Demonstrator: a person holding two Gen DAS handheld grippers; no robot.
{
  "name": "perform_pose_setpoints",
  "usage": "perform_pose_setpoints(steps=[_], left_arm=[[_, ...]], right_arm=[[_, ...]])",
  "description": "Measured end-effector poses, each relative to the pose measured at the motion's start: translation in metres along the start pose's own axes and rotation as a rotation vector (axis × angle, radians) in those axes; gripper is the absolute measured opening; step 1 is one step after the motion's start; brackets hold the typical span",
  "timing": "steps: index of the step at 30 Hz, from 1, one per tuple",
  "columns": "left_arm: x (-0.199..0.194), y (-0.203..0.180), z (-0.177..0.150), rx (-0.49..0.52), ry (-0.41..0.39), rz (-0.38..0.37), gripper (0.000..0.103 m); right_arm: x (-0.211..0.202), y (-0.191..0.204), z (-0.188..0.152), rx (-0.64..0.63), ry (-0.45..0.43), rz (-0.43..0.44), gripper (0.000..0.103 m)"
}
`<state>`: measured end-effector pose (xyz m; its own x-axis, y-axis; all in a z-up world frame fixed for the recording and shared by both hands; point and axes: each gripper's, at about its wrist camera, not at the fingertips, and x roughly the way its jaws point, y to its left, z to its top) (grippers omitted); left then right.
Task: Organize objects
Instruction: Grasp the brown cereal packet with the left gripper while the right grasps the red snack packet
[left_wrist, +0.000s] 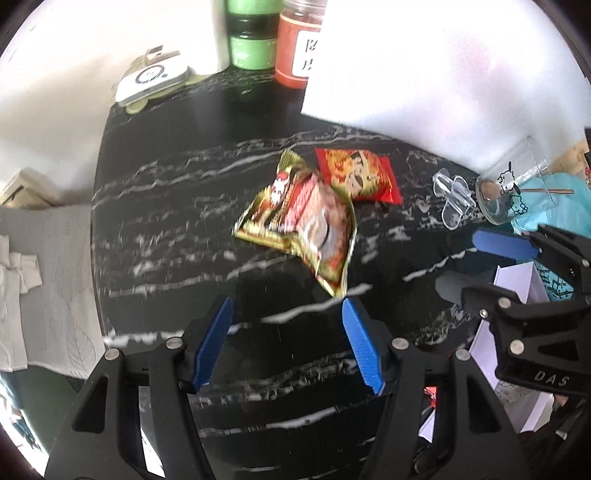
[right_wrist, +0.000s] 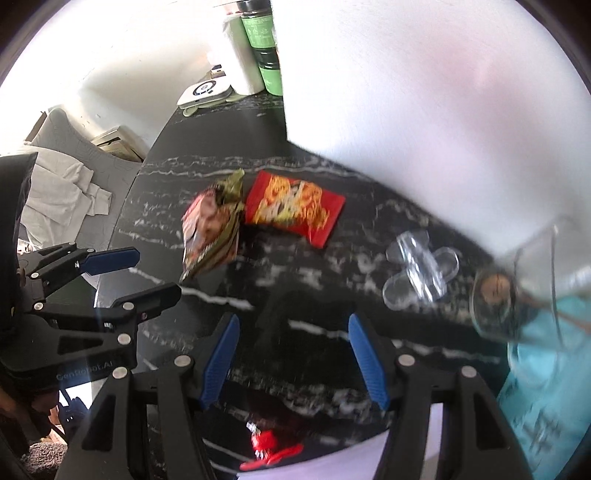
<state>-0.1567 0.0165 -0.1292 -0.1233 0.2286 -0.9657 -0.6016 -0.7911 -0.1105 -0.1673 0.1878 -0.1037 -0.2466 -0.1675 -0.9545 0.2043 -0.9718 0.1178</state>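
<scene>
Bench (left_wrist: 177, 229): black marble-look top with white veins, both wrist views blurred. Left gripper (left_wrist: 287, 341) hangs over a bare stretch of it, jaws apart with nothing between the blue pads; lower tip of the green-gold snack packet (left_wrist: 299, 218) lies just ahead of its right pad, not touching. Right gripper (right_wrist: 293, 356) likewise jaws apart and empty, over bare bench. In the left wrist view the right gripper sits at the right edge; in the right wrist view the left gripper sits at the left edge.

Task items near mid-bench: green-gold snack packet, crumpled, with the red snack packet (left_wrist: 360, 175) just beside it, edges overlapping or touching, cannot tell which. To their right a clear plastic piece (left_wrist: 454, 195), then a clear cup (left_wrist: 513, 188) with a cartoon dog print lying on its side against teal paper (left_wrist: 554, 199). A white sheet (left_wrist: 517, 280) lies under the right gripper.

Back edge: green bottle (left_wrist: 253, 35), red-filled jar (left_wrist: 297, 48) with white label, white round-dial gadget (left_wrist: 151, 79).
</scene>
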Motion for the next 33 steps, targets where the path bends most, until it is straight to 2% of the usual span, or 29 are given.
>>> perform_pose_setpoints(steps=[7,14,18,28,33], left_arm=[[0.001,-0.002,0.02,0.065,-0.04,-0.024,0.063],[-0.006,0.006,0.04,0.063,-0.082,-0.007,0.063],[-0.004,0.012,0.049,0.07,-0.107,-0.018,0.068],[0.024,0.011,0.064,0.111,-0.042,-0.123,0.07],[0.041,0.01,0.068,0.098,-0.014,-0.165,0.071]], right_arm=[[0.012,-0.005,0.023,-0.041,-0.011,-0.003,0.064],[0.026,-0.01,0.046,-0.112,-0.004,0.021,0.066],[0.035,-0.008,0.057,-0.156,0.009,0.039,0.066],[0.057,0.004,0.07,-0.27,0.034,0.035,0.066],[0.07,0.004,0.069,-0.327,0.049,-0.013,0.066]])
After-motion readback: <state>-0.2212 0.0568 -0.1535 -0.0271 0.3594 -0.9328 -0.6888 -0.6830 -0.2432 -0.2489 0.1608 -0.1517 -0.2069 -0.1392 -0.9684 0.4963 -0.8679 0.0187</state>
